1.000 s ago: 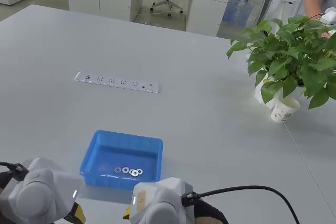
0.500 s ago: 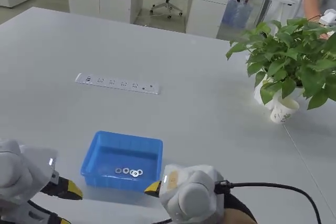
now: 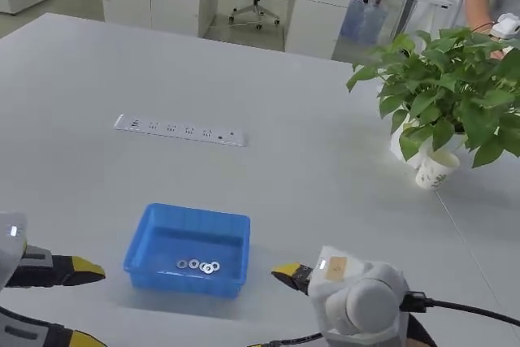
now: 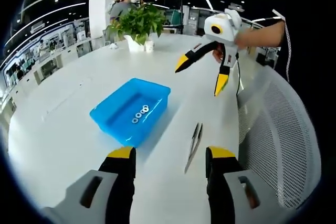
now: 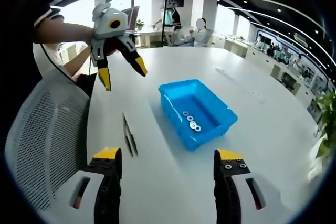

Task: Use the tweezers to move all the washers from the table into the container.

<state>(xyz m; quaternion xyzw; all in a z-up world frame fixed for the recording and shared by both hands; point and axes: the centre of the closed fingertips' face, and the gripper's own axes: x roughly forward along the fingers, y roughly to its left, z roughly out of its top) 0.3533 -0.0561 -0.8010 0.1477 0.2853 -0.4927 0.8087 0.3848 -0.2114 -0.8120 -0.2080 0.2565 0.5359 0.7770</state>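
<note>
Lower edge of the left gripper view: left claw (image 4: pixel 170 156), released, jaws spread wide, grasping nothing. Same for the right claw (image 5: pixel 168 155) at the bottom of its own view (also wide apart, empty). Left of centre there, lying flat on the tabletop (image 5: pixel 173 61): tweezers (image 5: pixel 128 136), untouched, just beside the blue container (image 5: pixel 176 121). Inside the container, in a short row: washers (image 5: pixel 190 120).
</note>
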